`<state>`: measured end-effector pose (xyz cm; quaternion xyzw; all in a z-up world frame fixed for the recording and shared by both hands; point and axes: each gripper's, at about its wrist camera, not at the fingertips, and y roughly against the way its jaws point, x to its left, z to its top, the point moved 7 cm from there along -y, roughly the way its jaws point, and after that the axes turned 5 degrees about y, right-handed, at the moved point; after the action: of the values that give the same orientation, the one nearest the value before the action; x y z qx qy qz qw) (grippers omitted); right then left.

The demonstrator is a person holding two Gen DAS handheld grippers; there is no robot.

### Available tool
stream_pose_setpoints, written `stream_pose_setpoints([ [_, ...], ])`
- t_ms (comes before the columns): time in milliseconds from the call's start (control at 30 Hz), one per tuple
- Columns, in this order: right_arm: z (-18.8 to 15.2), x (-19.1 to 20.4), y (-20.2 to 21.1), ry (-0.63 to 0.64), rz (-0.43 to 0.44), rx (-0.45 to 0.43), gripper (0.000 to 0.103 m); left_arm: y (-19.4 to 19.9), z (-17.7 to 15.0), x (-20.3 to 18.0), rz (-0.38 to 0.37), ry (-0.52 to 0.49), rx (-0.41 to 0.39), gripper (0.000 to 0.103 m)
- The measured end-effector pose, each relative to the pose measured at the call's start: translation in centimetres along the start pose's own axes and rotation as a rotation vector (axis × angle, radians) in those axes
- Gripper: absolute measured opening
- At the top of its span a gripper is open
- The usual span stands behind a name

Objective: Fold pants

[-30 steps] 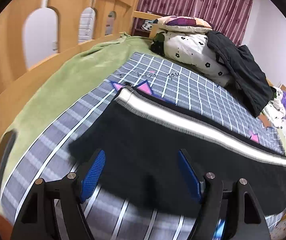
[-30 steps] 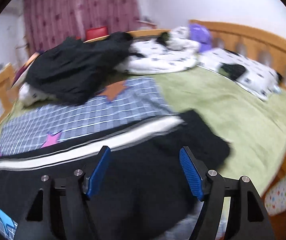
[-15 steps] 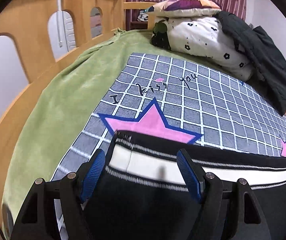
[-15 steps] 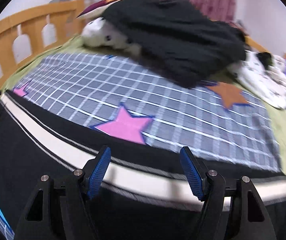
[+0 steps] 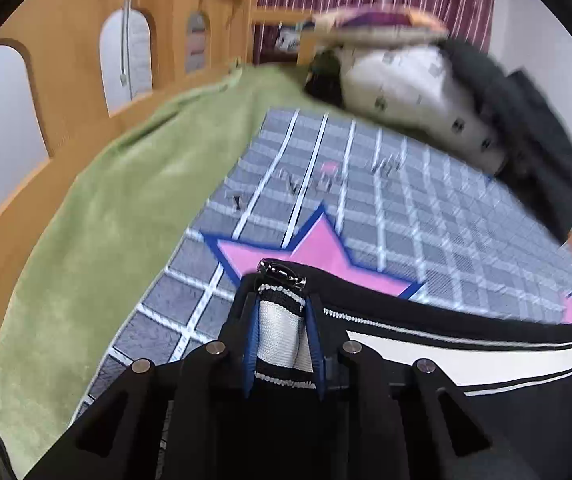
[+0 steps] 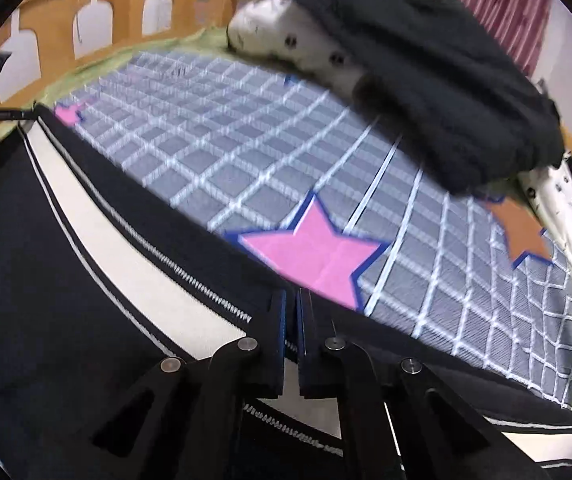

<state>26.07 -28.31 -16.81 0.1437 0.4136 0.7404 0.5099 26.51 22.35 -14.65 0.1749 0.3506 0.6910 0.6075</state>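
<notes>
Left gripper (image 5: 282,316) closing, blue pads already pinching the pants (image 5: 466,412) at the hem corner, on the white side stripe (image 5: 278,336) by a metal zip pull (image 5: 282,270). Right gripper (image 6: 292,328) clamped together on the same far edge further along. Pants lie flat across the near side of the bed, black knit, toothed zip along the stripe. Step looks like grasp done, fold pending; next move likely needs both ends lifted level. Beyond: grid blanket (image 6: 246,136) with pink star (image 6: 314,248), fuzzy green sheet (image 5: 118,200), dark clothes heap (image 6: 426,60).
</notes>
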Motion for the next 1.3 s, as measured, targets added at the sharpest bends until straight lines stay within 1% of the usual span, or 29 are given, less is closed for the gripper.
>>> stream_pose_setpoints([
  [33,0.4,-0.5,0.6,-0.041,0.011,-0.029,0.004,0.7,0.4,0.0,-0.02,0.006,-0.027,0.02],
  [67,0.8,-0.9,1.0,-0.06,0.014,-0.05,0.004,0.9,0.7,0.1,-0.025,0.01,-0.037,0.02],
  [133,1.3,-1.1,0.8,-0.072,0.002,-0.065,0.004,0.4,1.2,0.2,-0.011,0.017,-0.026,0.021],
  [200,1.5,-0.9,-0.5,-0.083,-0.004,-0.037,0.004,-1.7,0.7,0.5,0.017,0.031,0.047,0.021],
  [267,0.8,-0.6,-2.8,-0.083,-0.012,0.017,0.004,-4.2,-0.6,1.0,0.051,0.035,0.129,0.021],
  [300,0.3,-0.6,-4.0,-0.093,-0.012,0.043,0.005,-4.4,-0.8,0.9,0.061,0.029,0.128,0.023],
  [333,0.0,-0.7,-4.9,-0.116,-0.026,0.046,0.008,-4.2,-0.7,0.9,0.072,0.019,0.116,0.026],
  [367,0.2,-0.9,-4.9,-0.124,-0.04,0.038,0.011,-3.9,-0.7,0.8,0.08,0.01,0.112,0.027],
  [400,0.4,-1.2,-4.6,-0.139,-0.048,0.041,0.017,-3.6,-0.7,0.8,0.086,0.005,0.121,0.036],
  [433,0.5,-1.5,-4.1,-0.154,-0.045,0.044,0.022,-3.2,-0.6,0.9,0.092,0.005,0.126,0.042],
  [500,0.4,-2.8,-2.1,-0.191,-0.045,0.019,0.045,-2.0,-0.4,1.2,0.083,0.009,0.103,0.045],
  [533,0.1,-3.9,-0.6,-0.202,-0.072,-0.012,0.051,-1.3,-0.2,1.1,0.068,0.01,0.081,0.05],
  [567,-0.2,-4.7,0.5,-0.205,-0.097,-0.036,0.06,-0.7,-0.1,1.1,0.052,0.012,0.062,0.054],
  [600,-0.6,-5.5,1.3,-0.21,-0.116,-0.052,0.062,-0.3,0.1,0.9,0.036,0.016,0.043,0.059],
  [667,-2.2,-7.5,2.2,-0.246,-0.139,-0.054,0.062,0.2,0.5,0.0,-0.016,0.028,0.005,0.061],
  [700,-2.8,-8.1,2.0,-0.258,-0.142,-0.039,0.062,0.1,0.5,-0.4,-0.033,0.031,0.006,0.063],
  [733,-4.1,-8.9,1.1,-0.272,-0.135,0.002,0.062,-0.3,0.4,-0.8,-0.045,0.033,0.015,0.064],
  [767,-4.9,-9.2,-0.1,-0.27,-0.13,0.036,0.062,-0.9,0.1,-1.3,-0.048,0.031,0.035,0.064],
  [800,-5.7,-9.4,-1.3,-0.268,-0.124,0.07,0.062,-1.9,-0.4,-1.8,-0.033,0.022,0.061,0.064],
  [833,-6.2,-9.5,-2.3,-0.274,-0.111,0.082,0.061,-2.6,-0.8,-2.1,-0.005,0.009,0.075,0.067],
  [867,-5.9,-9.7,-2.4,-0.287,-0.11,0.053,0.05,-3.4,-1.3,-2.3,0.05,-0.026,0.084,0.067],
  [900,-5.6,-9.9,-2.4,-0.288,-0.108,0.054,0.04,-4.0,-1.6,-2.5,0.092,-0.061,0.083,0.067],
  [967,-5.4,-10.1,-3.0,-0.293,-0.108,0.062,0.04,-3.7,-1.9,-3.0,0.136,-0.113,0.061,0.067],
  [1000,-5.3,-10.3,-3.2,-0.295,-0.104,0.068,0.04,-3.4,-1.9,-3.2,0.14,-0.122,0.061,0.067],
  [1033,-5.3,-10.4,-3.1,-0.306,-0.1,0.069,0.04,-3.1,-1.9,-3.4,0.134,-0.122,0.065,0.068],
  [1100,-5.4,-10.7,-2.9,-0.349,-0.1,0.071,0.046,-1.7,-2.3,-3.8,0.078,-0.099,0.087,0.068],
  [1167,-5.5,-10.9,-1.5,-0.369,-0.176,0.062,0.05,0.3,-3.1,-4.0,0.033,-0.102,0.091,0.068],
  [1233,-5.7,-10.4,0.0,-0.387,-0.231,0.041,0.051,2.2,-4.2,-4.0,0.02,-0.112,0.079,0.068],
  [1300,-6.0,-9.4,2.0,-0.375,-0.3,0.041,0.057,4.3,-6.1,-3.5,-0.016,-0.079,0.084,0.067],
])
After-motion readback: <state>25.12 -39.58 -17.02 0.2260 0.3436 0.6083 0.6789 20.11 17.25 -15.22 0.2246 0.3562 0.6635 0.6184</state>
